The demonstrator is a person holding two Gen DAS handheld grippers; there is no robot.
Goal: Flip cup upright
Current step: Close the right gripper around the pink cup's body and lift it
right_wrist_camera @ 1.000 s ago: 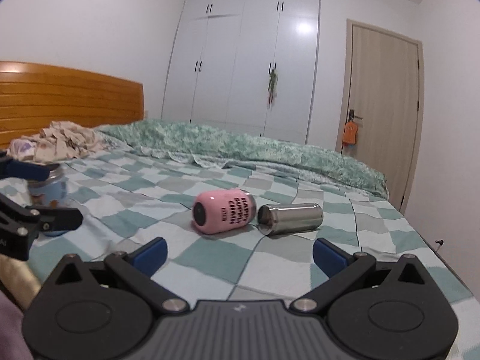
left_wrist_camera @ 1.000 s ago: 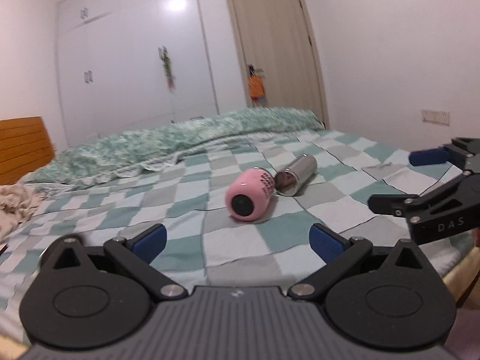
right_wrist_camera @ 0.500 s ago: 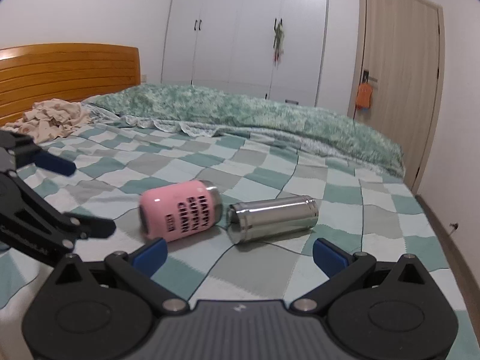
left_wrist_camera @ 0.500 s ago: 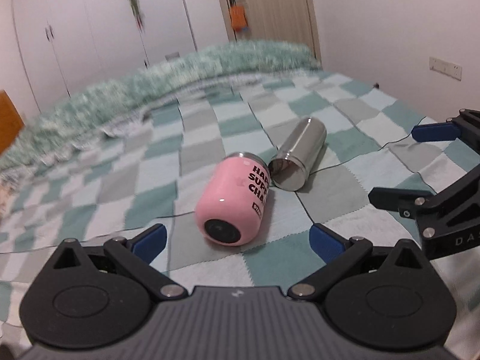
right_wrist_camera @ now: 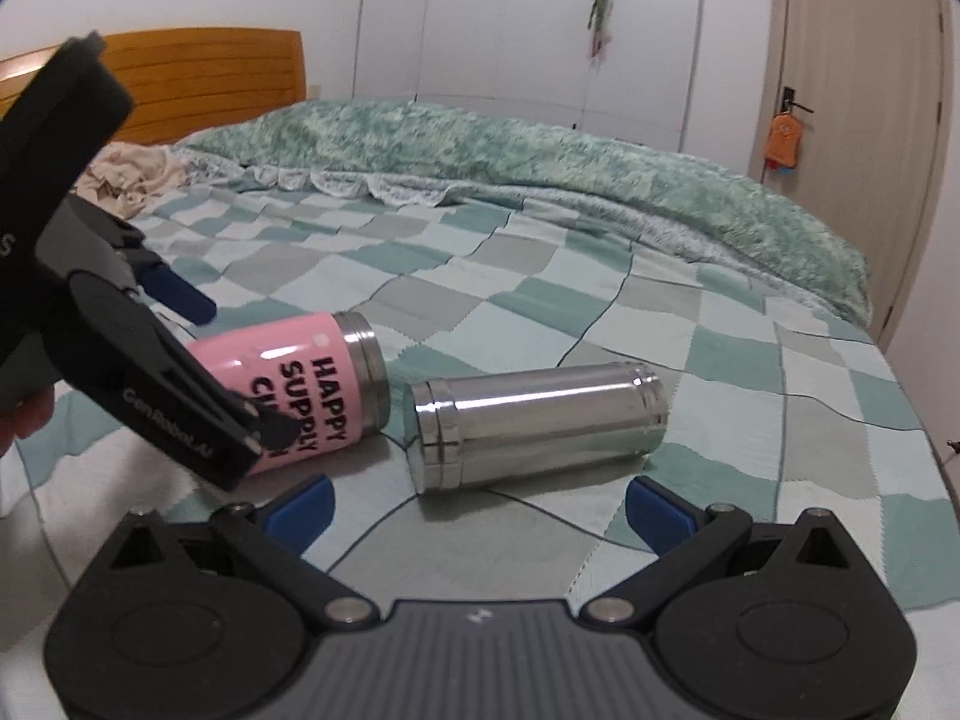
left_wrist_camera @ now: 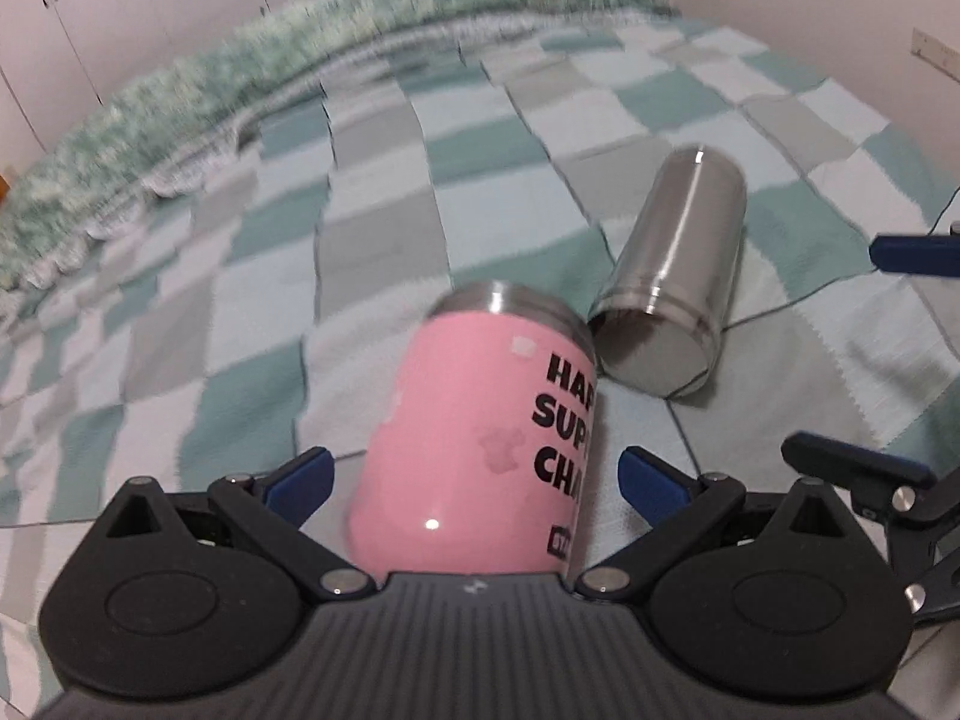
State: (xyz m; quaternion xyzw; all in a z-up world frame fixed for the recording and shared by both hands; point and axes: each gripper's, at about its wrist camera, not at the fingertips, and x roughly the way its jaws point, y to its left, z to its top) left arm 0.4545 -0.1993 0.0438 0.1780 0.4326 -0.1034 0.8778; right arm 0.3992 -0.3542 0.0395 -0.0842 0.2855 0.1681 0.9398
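A pink cup [left_wrist_camera: 480, 450] with black lettering lies on its side on the checked bed cover, its steel rim pointing away. My left gripper [left_wrist_camera: 474, 477] is open, with its blue fingertips on either side of the cup's body. The cup also shows in the right wrist view [right_wrist_camera: 300, 381], partly hidden behind the left gripper [right_wrist_camera: 198, 360]. A steel cup [right_wrist_camera: 540, 426] lies on its side just right of the pink one, also in the left wrist view [left_wrist_camera: 672, 294]. My right gripper [right_wrist_camera: 477, 507] is open and empty, just short of the steel cup.
The bed cover [right_wrist_camera: 600, 276] spreads all around. A green fluffy blanket [right_wrist_camera: 540, 162] lies across the far side. A wooden headboard [right_wrist_camera: 198, 78] and crumpled cloth [right_wrist_camera: 132, 174] are at the left. Wardrobes and a door stand behind.
My left gripper has moved forward and down until its open fingers straddle the pink cup. My right gripper has come closer to the steel cup. Neither cup has moved.
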